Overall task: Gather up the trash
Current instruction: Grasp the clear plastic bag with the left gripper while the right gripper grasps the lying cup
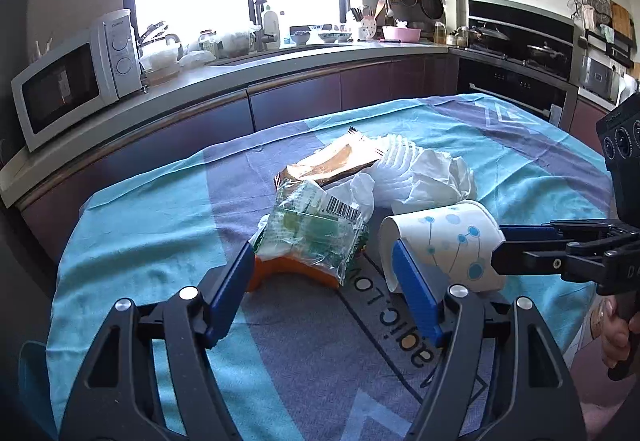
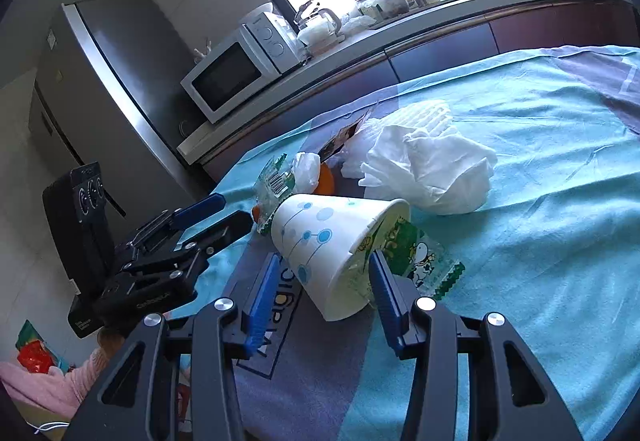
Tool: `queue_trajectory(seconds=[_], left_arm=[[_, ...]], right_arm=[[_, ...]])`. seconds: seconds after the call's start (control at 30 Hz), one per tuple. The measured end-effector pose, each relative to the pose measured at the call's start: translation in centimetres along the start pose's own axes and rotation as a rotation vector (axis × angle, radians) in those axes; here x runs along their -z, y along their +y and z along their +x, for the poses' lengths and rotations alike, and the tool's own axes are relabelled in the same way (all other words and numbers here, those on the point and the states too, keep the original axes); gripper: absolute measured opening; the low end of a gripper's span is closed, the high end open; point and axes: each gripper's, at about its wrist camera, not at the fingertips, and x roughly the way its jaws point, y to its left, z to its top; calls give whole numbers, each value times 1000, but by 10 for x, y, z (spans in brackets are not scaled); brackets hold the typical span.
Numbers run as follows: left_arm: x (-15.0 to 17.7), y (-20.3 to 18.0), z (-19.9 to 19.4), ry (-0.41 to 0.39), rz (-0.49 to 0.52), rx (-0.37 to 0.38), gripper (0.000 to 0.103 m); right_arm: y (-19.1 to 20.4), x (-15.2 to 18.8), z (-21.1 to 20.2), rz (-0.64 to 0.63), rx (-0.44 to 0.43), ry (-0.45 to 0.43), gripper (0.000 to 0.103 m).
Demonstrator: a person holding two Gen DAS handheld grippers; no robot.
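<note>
— Two grippers, one littered bench (image 1: 132,241): where's the paper cup (image 2: 336,245)?
— On its side between the right gripper (image 2: 324,293)'s half-open jaws, unpinched; left gripper (image 1: 324,273) gapes before a clear wrapper (image 1: 312,233).

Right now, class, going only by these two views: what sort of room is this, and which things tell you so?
Most likely a home kitchen: a microwave sits on the counter, a stove with pans fills the far corner, and a refrigerator stands at the counter's end.
</note>
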Motion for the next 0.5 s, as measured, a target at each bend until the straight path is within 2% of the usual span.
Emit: queue_trajectory(seconds=[0.13,0.2,0.23,0.27,0.3,0.37,0.5], left_arm=[[-2,-1,15,43,6,-2,54],[-1,0,20,58,-3,5,41],[0,1,23,65,-7,3,31],[0,2,25,72,-14,5,21],[1,4,26,79,-23,7,16],[2,6,26,75,-39,2,11],[3,11,20,53,-54,-11,9]], right_arm=[[4,-1,5,-13,-33,9,27],[6,-2,7,-23,-47,12,20],[7,-2,8,-26,-54,16,14],[8,-2,9,-28,-59,16,12],[8,-3,9,-29,-66,16,11],[10,-3,9,-34,-82,14,8],[16,-5,6,-59,-100,4,3]])
